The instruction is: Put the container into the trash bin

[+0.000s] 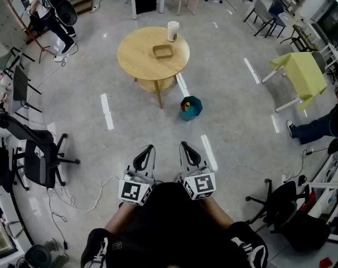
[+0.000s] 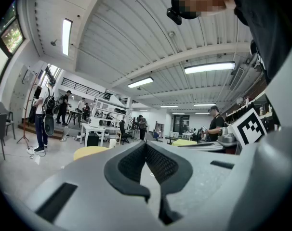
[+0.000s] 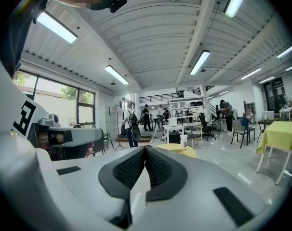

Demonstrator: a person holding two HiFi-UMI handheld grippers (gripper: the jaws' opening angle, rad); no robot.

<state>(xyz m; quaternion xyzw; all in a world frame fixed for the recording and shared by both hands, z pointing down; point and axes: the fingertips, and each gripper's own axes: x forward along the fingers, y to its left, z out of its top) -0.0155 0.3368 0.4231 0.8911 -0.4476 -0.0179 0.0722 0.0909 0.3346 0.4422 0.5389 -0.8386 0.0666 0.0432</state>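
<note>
Well short of the round table (image 1: 134,56), your left gripper (image 1: 150,148) and right gripper (image 1: 183,145) stand pinched shut, empty. Container (image 1: 163,51) sits mid-table — arrive unopened and you shove it, or grab the cup (image 1: 172,30) instead.

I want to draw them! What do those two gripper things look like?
The left gripper and right gripper are pale grey, with black bumpy pads. Each carries a cube of black-and-white square markers. The person's clothes are black.
</note>
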